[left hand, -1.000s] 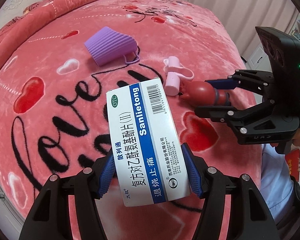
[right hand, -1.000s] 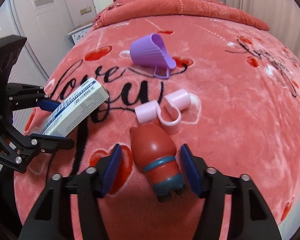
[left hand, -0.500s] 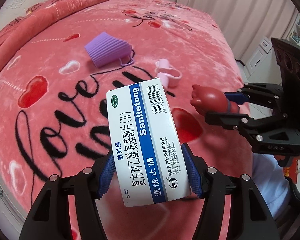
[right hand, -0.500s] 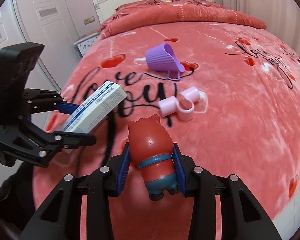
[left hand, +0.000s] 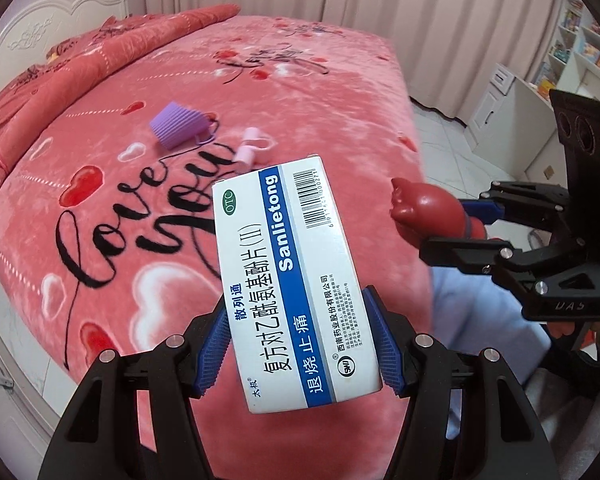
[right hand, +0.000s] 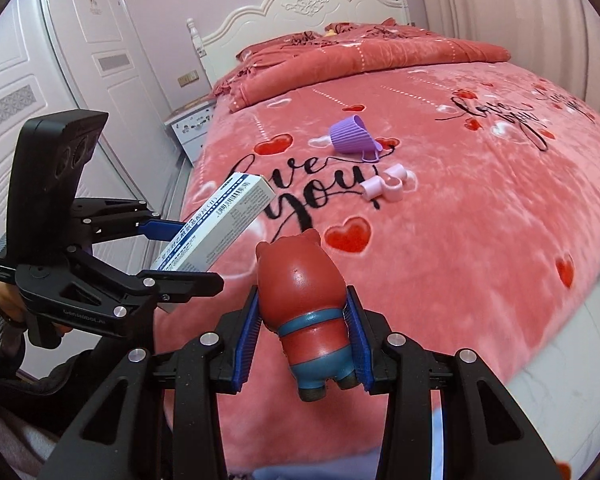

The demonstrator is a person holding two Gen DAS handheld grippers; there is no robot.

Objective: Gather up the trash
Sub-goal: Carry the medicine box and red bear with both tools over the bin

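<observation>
The left hand-held gripper (left hand: 300, 346) clamps the medicine box (left hand: 290, 280); the right hand-held gripper (right hand: 306, 344), jaws just closed, squeezes the red pig toy (right hand: 306, 312), both held above the bed's (right hand: 480, 220) foot edge. The smooth toy could slip free.

Evenly and softly lit, daylight filtering through the pale curtains (left hand: 440, 20) behind the bed (left hand: 260, 100). No hard shadows; only faint shading under the medicine box (left hand: 292, 280) held above the bed. Small glare spots on the glossy red pig toy (right hand: 300, 292). Print on the box crisp and readable. Slight motion smear along the near edge of the bed and on the floor tiles (left hand: 452, 136) just beside it. Strong fisheye bending: headboard (right hand: 300, 12) and door (right hand: 112, 80) curved, black vignette in every corner of both views.
</observation>
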